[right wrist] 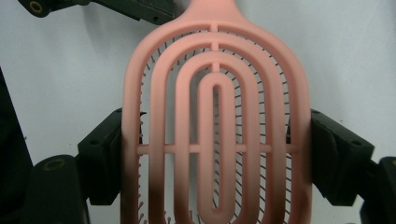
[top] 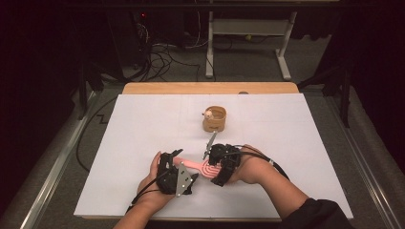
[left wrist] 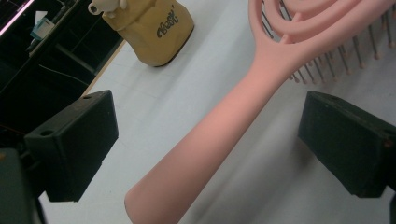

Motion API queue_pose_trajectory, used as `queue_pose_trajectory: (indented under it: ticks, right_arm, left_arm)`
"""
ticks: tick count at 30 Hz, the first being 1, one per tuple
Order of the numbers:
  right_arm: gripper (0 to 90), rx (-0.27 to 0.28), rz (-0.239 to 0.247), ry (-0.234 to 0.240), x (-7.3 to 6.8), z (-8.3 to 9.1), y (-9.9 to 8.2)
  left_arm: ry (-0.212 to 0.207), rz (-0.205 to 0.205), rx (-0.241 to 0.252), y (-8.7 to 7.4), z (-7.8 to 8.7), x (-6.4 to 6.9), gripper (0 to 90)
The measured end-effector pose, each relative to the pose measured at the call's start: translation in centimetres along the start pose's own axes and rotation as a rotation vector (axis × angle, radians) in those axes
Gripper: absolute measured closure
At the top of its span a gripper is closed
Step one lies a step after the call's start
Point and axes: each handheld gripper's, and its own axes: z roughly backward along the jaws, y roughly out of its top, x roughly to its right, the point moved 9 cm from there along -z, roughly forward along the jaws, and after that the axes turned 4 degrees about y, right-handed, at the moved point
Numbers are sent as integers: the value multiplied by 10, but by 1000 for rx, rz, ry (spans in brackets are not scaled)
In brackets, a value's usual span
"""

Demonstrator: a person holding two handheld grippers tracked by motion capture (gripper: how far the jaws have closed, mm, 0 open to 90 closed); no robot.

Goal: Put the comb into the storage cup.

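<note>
While my right claw clamps the pink hairbrush by the sides of its head above the white bench, its long axis runs level, handle pointing left between the wide, untouching jaws of my left claw.

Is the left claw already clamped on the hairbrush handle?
No: in the left gripper view the pink hairbrush handle lies between the left claw's jaws, with white table showing in the gap on both sides.
</note>
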Motion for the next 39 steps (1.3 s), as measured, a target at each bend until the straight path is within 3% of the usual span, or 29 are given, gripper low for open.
queue_pose_trajectory:
  ticks: [22, 39]
  right_arm:
    - [207, -2, 13, 3, -3, -4, 7]
    - [208, -27, -10, -3, 0, -5, 11]
  left_arm:
    - [21, -15, -4, 2, -1, -2, 79]
    - [35, -56, -24, 0, -2, 1, 217]
